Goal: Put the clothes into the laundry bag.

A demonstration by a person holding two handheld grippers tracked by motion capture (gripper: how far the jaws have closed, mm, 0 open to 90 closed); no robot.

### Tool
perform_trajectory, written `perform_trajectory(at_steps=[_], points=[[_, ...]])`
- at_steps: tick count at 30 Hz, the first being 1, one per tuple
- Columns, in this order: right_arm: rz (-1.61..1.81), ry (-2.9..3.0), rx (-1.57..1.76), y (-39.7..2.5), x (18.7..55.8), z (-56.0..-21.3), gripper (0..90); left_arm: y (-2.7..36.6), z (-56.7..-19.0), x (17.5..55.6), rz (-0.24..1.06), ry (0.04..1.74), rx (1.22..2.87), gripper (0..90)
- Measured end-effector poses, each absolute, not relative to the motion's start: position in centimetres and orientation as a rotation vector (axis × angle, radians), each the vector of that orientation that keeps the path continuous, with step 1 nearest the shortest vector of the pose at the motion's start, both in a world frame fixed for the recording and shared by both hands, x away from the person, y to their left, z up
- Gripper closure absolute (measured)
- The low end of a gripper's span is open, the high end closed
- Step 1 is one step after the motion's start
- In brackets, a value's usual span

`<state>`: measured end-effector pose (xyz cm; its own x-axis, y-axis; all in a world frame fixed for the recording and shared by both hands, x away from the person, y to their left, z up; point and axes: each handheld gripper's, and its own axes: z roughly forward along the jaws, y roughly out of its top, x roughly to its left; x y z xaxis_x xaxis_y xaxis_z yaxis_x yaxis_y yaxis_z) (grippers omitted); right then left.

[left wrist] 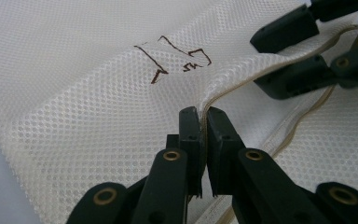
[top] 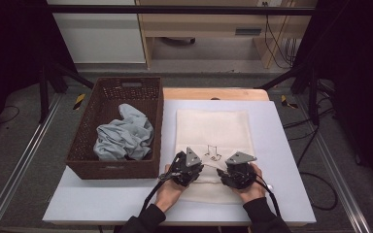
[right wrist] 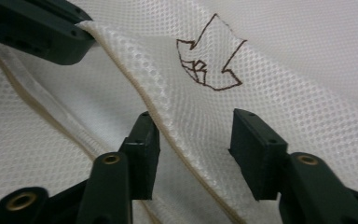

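One grey cloth (top: 124, 134) in basket (top: 83, 137).

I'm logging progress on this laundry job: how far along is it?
Done: the left gripper is shut on the mesh bag at the edge of its opening. In hand: the right gripper, jaws open, straddles that edge. Left: widening the opening; the grey cloth lies in the basket.

You're handling a cream mesh laundry bag (left wrist: 74, 107), its open-weave cloth matt, edged with a smoother beige trim. Your 2 grippers' jaws are matt black plastic with brass-coloured rivets. The basket (top: 85, 141) is rough brown wicker, holding soft, crumpled grey cloth (top: 124, 133).
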<state>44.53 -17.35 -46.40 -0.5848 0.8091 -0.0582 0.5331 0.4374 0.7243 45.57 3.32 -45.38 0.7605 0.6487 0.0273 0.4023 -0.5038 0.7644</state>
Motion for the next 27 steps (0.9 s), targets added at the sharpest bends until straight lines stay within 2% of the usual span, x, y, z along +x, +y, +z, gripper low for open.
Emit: perform_trajectory(at_steps=[2, 5, 7, 8, 9, 12, 14, 17, 23, 27], points=[[0.966, 2.300, 1.136, -17.4, 44.6, -46.4, 67.0, 3.4, -45.4, 45.5, 0.392, 0.780, 2.163, 84.3], [0.992, 2.309, 1.128, -17.5, 44.6, -46.2, 83.1, 3.3, -45.5, 45.4, 0.388, 0.770, 2.166, 81.1], [0.995, 2.311, 1.130, -17.5, 44.6, -46.2, 86.1, 3.3, -45.4, 45.2, 0.382, 0.770, 2.164, 78.3], [1.006, 2.310, 1.146, -17.5, 44.6, -46.1, 87.1, 3.4, -45.3, 45.1, 0.382, 0.768, 2.164, 70.8], [1.006, 2.310, 1.146, -17.5, 44.6, -46.1, 87.1, 3.5, -45.1, 44.9, 0.374, 0.765, 2.161, 70.8], [1.052, 2.309, 1.173, -17.9, 44.7, -45.9, 87.2, 4.0, -44.1, 43.8, 0.364, 0.741, 2.148, 59.9], [1.054, 2.313, 1.172, -18.0, 44.8, -45.9, 87.2, 4.5, -43.5, 43.0, 0.354, 0.719, 2.140, 59.7], [1.059, 2.308, 1.177, -18.0, 44.7, -45.9, 87.3, 5.1, -43.3, 41.7, 0.306, 0.688, 2.123, 64.3], [1.095, 2.296, 1.181, -18.2, 44.7, -45.6, 87.3, 4.7, -45.6, 40.1, 0.268, 0.655, 2.195, 81.8], [1.112, 2.277, 1.195, -18.3, 44.6, -45.4, 87.3, 4.3, -47.1, 40.1, 0.268, 0.657, 2.247, 84.5]])
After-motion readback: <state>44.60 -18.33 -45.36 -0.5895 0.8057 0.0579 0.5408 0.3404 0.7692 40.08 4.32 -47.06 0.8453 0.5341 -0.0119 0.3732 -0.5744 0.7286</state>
